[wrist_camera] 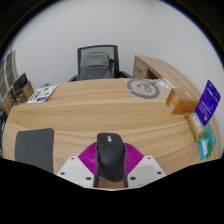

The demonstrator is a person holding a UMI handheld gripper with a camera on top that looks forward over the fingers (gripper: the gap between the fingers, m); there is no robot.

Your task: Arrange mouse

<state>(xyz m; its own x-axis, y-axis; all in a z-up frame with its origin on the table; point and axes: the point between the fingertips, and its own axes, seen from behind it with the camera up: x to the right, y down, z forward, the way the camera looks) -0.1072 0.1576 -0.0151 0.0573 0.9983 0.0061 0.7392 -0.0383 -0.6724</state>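
One black mouse, long axis running straight ahead, sits clamped in the gripper.

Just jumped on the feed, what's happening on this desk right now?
A hand-held gripper is working on a black mouse at the near edge of a wooden desk. The mouse sits between the jaws, with the purple pads at both its sides, so it looks gripped, though whether it is lifted off the desk is unclear. A dark mouse pad lies apart from it to one side. Beyond are an office chair, a cardboard box and a blue box.
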